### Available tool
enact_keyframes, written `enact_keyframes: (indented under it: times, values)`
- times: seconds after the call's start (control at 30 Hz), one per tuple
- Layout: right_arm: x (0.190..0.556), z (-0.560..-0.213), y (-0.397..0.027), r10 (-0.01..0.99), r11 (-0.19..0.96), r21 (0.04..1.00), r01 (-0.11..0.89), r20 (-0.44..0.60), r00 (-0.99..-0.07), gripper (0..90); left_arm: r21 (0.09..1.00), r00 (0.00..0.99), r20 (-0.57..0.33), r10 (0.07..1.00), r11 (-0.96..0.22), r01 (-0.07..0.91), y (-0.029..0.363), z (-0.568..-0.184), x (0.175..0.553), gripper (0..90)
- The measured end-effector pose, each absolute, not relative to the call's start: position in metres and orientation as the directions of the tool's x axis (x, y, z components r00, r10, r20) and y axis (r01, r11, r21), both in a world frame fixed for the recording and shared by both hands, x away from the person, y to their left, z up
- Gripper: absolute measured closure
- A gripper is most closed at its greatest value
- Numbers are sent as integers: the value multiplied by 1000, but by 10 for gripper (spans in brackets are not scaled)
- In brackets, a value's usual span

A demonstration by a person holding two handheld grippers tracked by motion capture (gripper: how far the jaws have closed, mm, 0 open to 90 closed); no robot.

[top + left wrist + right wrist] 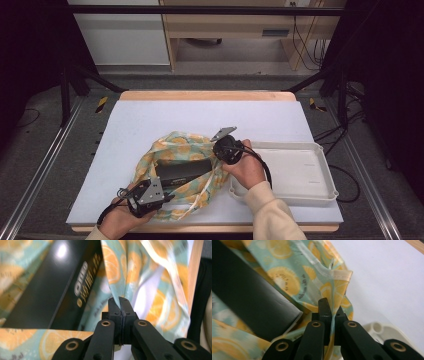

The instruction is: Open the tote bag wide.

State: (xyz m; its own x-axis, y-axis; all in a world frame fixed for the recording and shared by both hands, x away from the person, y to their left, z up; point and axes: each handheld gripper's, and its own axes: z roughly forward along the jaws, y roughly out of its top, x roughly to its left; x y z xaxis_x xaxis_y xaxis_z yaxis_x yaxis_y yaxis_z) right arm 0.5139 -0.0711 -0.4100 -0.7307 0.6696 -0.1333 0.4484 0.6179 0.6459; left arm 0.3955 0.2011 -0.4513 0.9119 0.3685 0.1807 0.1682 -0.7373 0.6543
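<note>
Left gripper point(146, 196) is seen at the near-left desk point(150, 117) edge, fingers point(113, 305) clamped on a fold of the lemon-print bag point(172, 145), likely to anchor that side. The bag is spread mid-desk, with a long black box point(182, 171) lying on it, apparently being wrapped or bagged. Right gripper point(227, 148) is pinched shut on the bag's hemmed rim point(338, 275), probably to pull the opening apart. A white tray point(300, 172) is placed just right of the bag, limiting room there; open desk is left behind and far left.
</note>
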Motion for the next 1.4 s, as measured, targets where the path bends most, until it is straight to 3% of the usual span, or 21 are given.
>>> enact_keyframes:
  times: [0.23, 0.47, 0.77, 1.27, 1.4]
  values:
    - [513, -410, -84, 711, 590, 644, 486, -130, -691, 900, 597, 909, 225, 351, -787, 156, 206, -457, 395, 900]
    - [509, -411, -94, 726, 577, 643, 504, -120, -677, 900, 598, 866, 268, 423, -778, 195, 222, -454, 408, 900]
    - [499, -423, -93, 706, 589, 626, 511, -91, -702, 900, 578, 892, 254, 373, -798, 168, 224, -461, 400, 900]
    - [503, -429, -93, 705, 594, 619, 513, -95, -703, 899, 582, 887, 223, 406, -785, 213, 230, -465, 403, 900]
    - [503, -427, -92, 702, 577, 656, 486, -93, -706, 795, 588, 887, 213, 409, -779, 217, 230, -465, 403, 899]
